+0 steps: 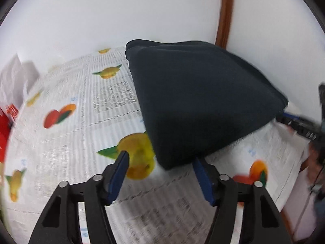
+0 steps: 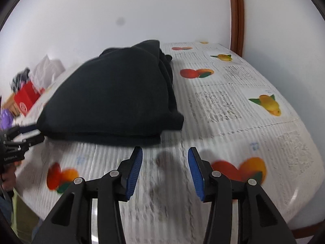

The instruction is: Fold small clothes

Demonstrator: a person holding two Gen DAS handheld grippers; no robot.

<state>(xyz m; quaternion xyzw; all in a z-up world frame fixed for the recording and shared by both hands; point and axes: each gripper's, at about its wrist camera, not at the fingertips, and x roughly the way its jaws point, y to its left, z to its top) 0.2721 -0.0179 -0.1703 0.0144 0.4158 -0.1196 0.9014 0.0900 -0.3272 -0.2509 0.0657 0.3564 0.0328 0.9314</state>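
Dark cloth (image 1: 199, 101) folded on tabletop (image 1: 81, 122): soft, light, floppy. Best gripped at 6 o'clock corner. Left hand-held gripper (image 1: 160, 162) and right hand-held gripper (image 2: 164, 158) released, nothing held.

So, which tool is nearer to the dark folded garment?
Left. The left tool has the dark folded garment corner right at its open tips. The right tool is open too, just short of the garment's near edge.

We are finding no readable text: print blocks on tabletop cloth (image 2: 233, 105) blurring into grey lines; white emblem on red box (image 2: 26, 99) and small white label on left tool (image 2: 12, 156) staying illegible.
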